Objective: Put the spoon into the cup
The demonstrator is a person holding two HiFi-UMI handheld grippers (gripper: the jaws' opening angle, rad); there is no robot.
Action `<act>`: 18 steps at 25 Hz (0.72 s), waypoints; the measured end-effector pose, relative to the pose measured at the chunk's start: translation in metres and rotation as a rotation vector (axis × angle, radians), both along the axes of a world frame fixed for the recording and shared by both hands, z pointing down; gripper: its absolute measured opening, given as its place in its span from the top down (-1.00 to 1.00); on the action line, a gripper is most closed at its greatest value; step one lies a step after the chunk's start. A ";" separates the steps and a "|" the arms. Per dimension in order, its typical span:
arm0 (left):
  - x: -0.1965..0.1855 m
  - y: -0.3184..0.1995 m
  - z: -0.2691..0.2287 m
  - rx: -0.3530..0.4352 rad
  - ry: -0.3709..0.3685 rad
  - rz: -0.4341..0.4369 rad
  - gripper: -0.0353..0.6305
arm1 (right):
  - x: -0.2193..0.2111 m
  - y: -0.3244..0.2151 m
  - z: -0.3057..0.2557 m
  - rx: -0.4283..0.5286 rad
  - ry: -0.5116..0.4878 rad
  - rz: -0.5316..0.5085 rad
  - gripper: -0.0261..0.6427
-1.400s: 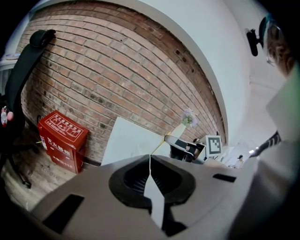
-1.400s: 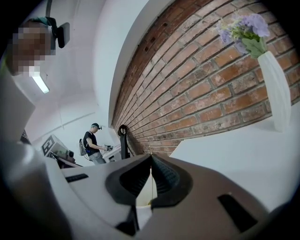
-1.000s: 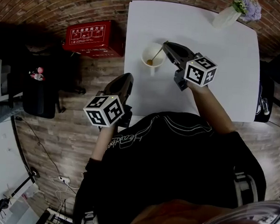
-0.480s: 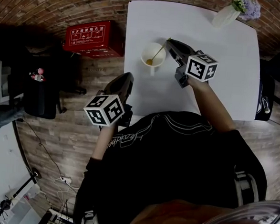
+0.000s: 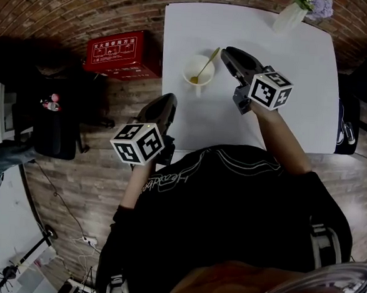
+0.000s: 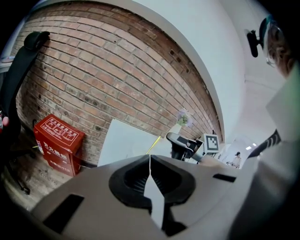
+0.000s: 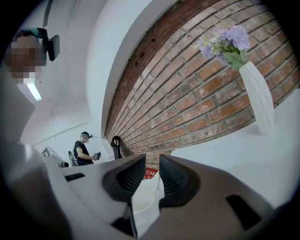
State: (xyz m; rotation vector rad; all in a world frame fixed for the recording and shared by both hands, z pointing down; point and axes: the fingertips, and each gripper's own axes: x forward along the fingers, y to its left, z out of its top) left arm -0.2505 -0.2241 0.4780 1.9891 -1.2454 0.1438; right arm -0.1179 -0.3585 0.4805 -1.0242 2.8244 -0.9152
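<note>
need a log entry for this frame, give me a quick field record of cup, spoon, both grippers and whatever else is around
cup: upright on table, near its left edge
spoon: bowl end in cup, handle leaning out toward right gripper
right gripper: open, empty, tips close to handle's end
left gripper: shut, empty, by table's near left corner
vase: holds flowers, table's far right corner
red box: on floor, left of table
task: spoon is in cup

I've let go of the spoon (image 5: 206, 64), so it now leans in the cup (image 5: 197, 71) on its own. My right gripper (image 5: 230, 54) has opened its jaws (clear gap between them) and backed off right, away from the handle.
</note>
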 end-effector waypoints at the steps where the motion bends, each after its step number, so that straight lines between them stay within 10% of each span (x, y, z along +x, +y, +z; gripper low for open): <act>1: 0.001 0.001 -0.003 0.007 0.001 0.003 0.88 | 0.001 0.004 -0.008 0.022 0.002 -0.007 0.75; 18: 0.028 0.028 -0.070 0.173 0.016 0.063 0.87 | 0.001 0.128 -0.107 0.247 -0.021 -0.331 0.92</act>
